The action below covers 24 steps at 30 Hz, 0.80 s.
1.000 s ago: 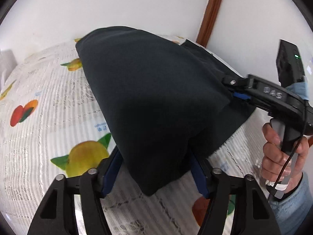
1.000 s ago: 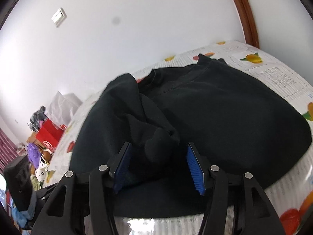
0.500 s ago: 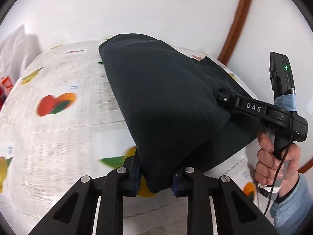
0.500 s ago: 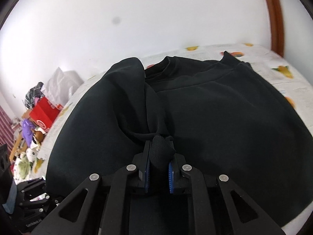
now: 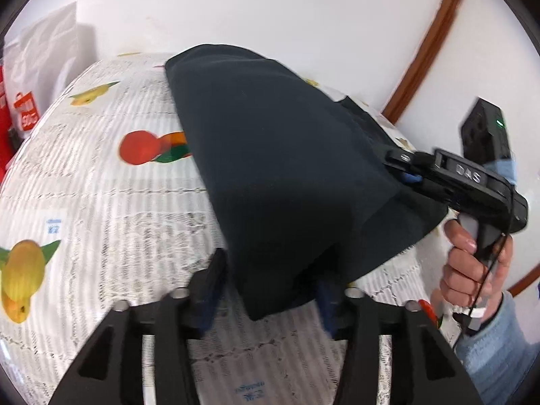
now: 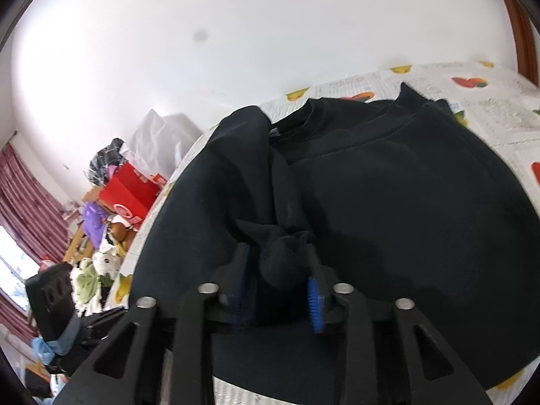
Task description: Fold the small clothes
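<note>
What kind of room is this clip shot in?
Probably a lived-in home room, not a lab: a fruit-print tablecloth under the dark garment, red curtains, and a cluttered pile of bags and toys.

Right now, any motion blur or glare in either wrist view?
Left wrist view: the left gripper fingers are smeared by motion blur, the tablecloth print is soft; no glare. Right wrist view: right gripper pads blurred, black garment fairly sharp, window at lower left blown out.
</note>
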Tool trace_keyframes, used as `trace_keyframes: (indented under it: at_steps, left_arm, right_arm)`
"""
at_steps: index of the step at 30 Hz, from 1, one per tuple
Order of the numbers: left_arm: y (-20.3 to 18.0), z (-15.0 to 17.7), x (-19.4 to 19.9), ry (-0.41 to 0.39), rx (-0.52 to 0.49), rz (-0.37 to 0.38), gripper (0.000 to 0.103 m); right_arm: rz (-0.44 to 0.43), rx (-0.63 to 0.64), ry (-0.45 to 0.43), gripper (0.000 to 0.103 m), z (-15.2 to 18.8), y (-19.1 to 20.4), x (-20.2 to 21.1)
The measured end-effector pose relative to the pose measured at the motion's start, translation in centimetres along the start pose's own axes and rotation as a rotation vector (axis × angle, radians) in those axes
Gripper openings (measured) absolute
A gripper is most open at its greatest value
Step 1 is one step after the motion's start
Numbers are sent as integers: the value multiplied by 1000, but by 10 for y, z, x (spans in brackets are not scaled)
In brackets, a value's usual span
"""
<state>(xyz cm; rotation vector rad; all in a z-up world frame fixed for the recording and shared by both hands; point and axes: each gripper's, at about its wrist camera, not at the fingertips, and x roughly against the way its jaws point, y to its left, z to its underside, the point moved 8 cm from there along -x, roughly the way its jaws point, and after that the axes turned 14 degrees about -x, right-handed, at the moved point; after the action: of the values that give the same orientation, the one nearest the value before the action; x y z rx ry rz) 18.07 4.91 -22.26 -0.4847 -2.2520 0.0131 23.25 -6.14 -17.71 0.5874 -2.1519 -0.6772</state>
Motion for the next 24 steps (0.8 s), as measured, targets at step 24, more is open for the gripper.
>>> trace_keyframes:
  at_steps: [24]
  left_arm:
    - [-8,-26,-41,56,-48,-194,63]
  right_arm:
    - [61,140,-375,13,-31,-2,103]
